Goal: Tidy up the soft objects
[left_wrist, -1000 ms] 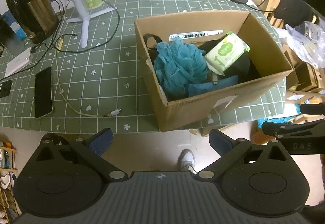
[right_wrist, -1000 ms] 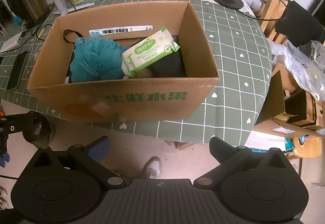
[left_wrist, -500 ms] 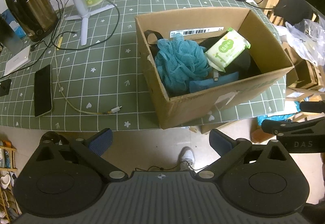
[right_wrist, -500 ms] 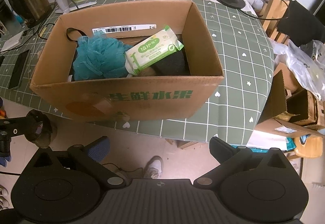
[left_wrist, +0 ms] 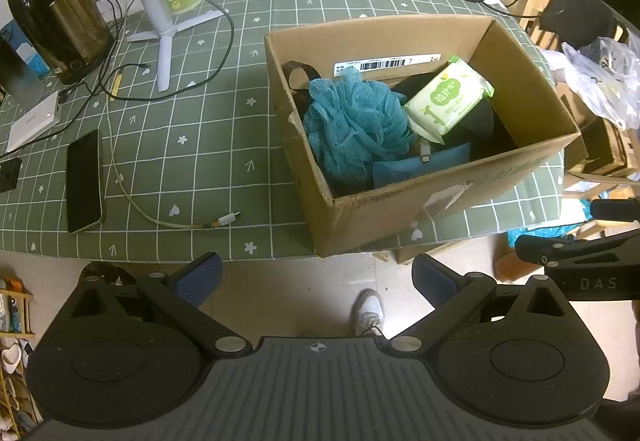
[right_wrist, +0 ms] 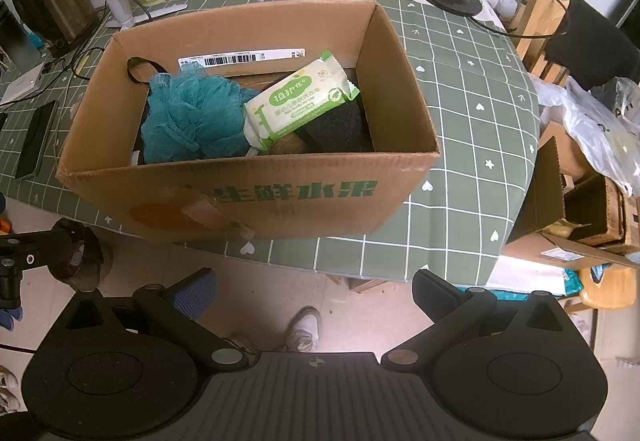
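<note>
Green grid tablecloth (left_wrist: 192,145); cardboard box (right_wrist: 256,197) at edge; kettle (left_wrist: 60,17) far-left.

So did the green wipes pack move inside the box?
No. The wipes pack lies against the blue pouf, below the barcode label, as before.

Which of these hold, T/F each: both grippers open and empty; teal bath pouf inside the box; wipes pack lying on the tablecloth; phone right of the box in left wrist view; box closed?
1. Left gripper and right gripper are open and empty. True.
2. The teal bath pouf is inside the cardboard box. True.
3. The wipes pack lies on the tablecloth. False: it is in the box, beside the pouf.
4. The phone is right of the box. False: left.
5. The box is closed. False: open-topped.
</note>
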`<state>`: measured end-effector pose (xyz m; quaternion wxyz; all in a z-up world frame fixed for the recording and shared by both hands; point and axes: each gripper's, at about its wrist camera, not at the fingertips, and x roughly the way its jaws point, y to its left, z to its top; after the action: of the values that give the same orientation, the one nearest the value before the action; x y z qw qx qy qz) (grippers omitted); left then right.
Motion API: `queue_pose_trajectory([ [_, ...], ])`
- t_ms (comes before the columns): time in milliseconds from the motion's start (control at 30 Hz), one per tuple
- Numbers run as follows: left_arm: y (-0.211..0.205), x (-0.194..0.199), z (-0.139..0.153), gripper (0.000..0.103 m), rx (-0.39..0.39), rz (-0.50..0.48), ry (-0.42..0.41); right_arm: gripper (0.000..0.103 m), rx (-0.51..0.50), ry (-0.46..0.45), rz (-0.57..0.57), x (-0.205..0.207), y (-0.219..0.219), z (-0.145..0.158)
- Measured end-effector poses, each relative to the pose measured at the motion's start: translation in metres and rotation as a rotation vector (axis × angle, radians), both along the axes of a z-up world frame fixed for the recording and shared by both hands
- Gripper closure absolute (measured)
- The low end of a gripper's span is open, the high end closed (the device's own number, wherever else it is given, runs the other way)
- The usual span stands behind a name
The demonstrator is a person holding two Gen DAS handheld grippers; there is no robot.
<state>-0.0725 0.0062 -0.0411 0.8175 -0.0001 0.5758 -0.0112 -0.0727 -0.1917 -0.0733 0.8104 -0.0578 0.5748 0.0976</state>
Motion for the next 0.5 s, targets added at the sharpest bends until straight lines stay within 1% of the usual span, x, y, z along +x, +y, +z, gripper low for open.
queue_pose_trajectory([
  [500, -0.0037, 0.007, 0.0013, 0.0, 0.001, -0.001, 0.002, 0.0, 0.004, 0.002, 0.007, 0.0064, -0.0005, 0.0008],
])
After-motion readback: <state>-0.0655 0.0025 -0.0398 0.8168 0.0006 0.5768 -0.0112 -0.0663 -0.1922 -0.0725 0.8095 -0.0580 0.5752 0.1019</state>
